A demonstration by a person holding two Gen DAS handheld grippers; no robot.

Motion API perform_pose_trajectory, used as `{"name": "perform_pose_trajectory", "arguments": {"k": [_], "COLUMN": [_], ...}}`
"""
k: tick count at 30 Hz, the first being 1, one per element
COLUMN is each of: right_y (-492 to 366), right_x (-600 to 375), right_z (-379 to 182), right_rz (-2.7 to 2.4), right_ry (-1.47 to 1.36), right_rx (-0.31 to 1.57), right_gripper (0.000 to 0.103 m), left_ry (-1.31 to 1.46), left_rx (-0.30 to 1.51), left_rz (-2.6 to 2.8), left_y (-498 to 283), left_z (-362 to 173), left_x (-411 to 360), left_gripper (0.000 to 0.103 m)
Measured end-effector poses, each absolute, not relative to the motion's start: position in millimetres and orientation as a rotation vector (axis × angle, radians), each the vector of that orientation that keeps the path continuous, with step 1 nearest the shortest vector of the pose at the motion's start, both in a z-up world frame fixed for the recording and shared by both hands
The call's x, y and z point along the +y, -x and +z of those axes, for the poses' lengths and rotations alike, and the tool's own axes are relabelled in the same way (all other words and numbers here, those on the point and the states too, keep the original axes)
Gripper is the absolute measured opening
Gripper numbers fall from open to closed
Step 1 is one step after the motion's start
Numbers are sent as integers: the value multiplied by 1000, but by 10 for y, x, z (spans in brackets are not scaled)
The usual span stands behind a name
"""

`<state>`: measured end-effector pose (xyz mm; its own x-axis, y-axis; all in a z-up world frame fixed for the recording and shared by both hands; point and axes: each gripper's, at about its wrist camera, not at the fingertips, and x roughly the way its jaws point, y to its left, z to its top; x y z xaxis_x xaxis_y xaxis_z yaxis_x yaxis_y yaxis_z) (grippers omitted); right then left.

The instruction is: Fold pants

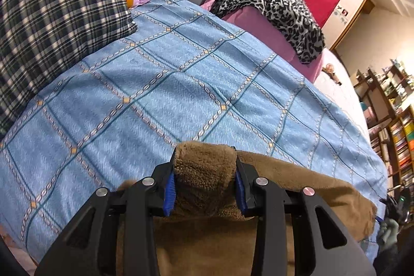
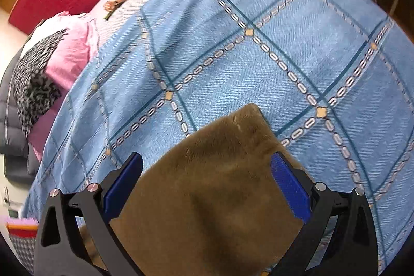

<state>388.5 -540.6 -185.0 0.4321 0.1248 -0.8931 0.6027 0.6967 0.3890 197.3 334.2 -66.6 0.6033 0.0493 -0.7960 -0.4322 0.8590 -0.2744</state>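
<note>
The pants (image 1: 310, 188) are brown fleece and lie along the near edge of a bed covered in a blue chequered bedspread (image 1: 181, 82). My left gripper (image 1: 205, 157) is shut on a thick bunched fold of them, whose tip pokes out beyond the fingertips. In the right wrist view, my right gripper (image 2: 207, 159) stands wide with a broad corner of the pants (image 2: 207, 211) filling the gap between its blue pads (image 2: 289, 185). That corner sticks forward over the bedspread (image 2: 284, 56). The rest of the pants hangs below and is hidden.
A plaid pillow (image 1: 51, 17) lies at the left. A leopard-print cloth (image 1: 271, 4) on a pink blanket (image 1: 258, 27) lies further back. Bookshelves (image 1: 398, 136) stand past the bed's right edge. A small object (image 2: 119, 3) rests on the white sheet.
</note>
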Motion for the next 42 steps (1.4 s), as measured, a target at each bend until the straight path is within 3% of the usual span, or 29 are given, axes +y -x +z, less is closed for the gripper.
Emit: {"name": "perform_pose_trajectory", "arguments": {"k": [9, 22, 29, 36, 37, 38, 41, 42], "right_y": [-3818, -3847, -3730, -3841, -3865, -3871, -3812, -3765], "right_x": [-5405, -5353, -5396, -5505, -5492, -5478, -5482, -5503], "right_z": [-1821, -1943, -1997, -2040, -2036, -2021, -1992, -1989], "right_rz": [-357, -369, -404, -420, -431, -458, -463, -448], "right_ry": [-813, -827, -804, -833, -811, -772, -737, -758], "right_rx": [1105, 1129, 1142, 1189, 1201, 1214, 1214, 1209], "right_gripper": [100, 100, 78, 77, 72, 56, 23, 19], "left_ry": [470, 554, 541, 527, 526, 527, 528, 527], "left_rx": [846, 846, 864, 824, 821, 818, 798, 792], "left_rz": [201, 150, 137, 121, 121, 120, 109, 106], "left_y": [-1368, -648, -581, -555, -561, -560, -543, -553], "left_z": [-696, -1168, -1307, -1167, -1156, -1144, -1075, -1037], "left_x": [3312, 3489, 3511, 3517, 3516, 3511, 3521, 3524], "left_gripper": [36, 35, 35, 35, 35, 35, 35, 35]}}
